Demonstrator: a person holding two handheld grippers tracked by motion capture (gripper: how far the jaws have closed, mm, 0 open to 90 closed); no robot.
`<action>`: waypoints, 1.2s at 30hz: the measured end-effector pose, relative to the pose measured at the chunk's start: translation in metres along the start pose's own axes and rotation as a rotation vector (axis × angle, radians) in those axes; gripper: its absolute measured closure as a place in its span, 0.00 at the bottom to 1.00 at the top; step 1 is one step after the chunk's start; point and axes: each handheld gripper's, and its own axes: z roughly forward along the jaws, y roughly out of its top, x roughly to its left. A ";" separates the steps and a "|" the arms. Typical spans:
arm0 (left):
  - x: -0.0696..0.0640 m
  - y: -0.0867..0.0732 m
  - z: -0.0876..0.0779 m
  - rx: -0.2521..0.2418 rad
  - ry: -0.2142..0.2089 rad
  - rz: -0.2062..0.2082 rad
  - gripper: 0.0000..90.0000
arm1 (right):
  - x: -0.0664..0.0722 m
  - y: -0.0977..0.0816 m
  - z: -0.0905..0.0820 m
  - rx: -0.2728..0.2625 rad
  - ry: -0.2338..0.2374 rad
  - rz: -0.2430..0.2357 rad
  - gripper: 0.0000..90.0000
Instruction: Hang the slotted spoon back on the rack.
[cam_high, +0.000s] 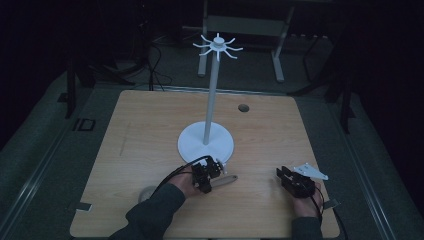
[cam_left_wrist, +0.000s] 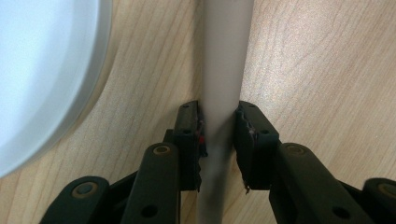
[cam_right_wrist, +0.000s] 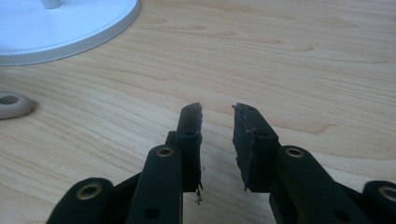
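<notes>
Left gripper (cam_left_wrist: 218, 140) fingers (cam_left_wrist: 187, 135) are pinching a pale grey-beige rod-shaped handle (cam_left_wrist: 223, 84), one pad on each flank. The handle lies flat on the light wood-grain surface (cam_high: 150, 130). The grip is taken across the narrow width, probably because that is the only axis these fingers can span with the piece lying down. The fingertips sit low, at or near the wood; contact can't be confirmed.

From the high view the left gripper (cam_high: 206, 173) is near the front edge, about mid-width, just in front of the stand's base. The handle (cam_high: 225, 180) pokes out toward the right edge. What is on its other end can't be told; a dim rounded grey shape (cam_high: 148, 193) sits left of the sleeve, unidentifiable.

Right gripper (cam_right_wrist: 217, 140) fingers (cam_right_wrist: 250, 140) are spread, with nothing between them, hovering just over bare wood. In the high view the right gripper (cam_high: 295, 181) is near the front-right corner, well apart from the left. Reads as parked, out of the way.

A white stand with a round disc base (cam_high: 206, 141), a tall thin pole and a crown of hooked arms (cam_high: 218, 47) is at the surface centre. My guess is that the handle gets hung up there, since a holed, ring-like end (cam_right_wrist: 10, 105) shows in the right gripper view, near the base rim. The pinch is well down the shaft, which leaves that end free to go over a hook.
</notes>
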 end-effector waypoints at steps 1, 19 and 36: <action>-0.001 0.001 0.000 0.003 0.003 0.004 0.80 | 0.000 0.000 0.000 0.000 0.000 0.000 0.80; 0.010 -0.020 -0.037 -0.186 0.110 -0.100 0.83 | 0.000 0.000 0.001 0.003 -0.002 -0.001 0.80; 0.006 -0.043 -0.092 -0.537 0.394 -0.292 0.83 | 0.000 0.000 0.001 0.003 -0.005 -0.002 0.80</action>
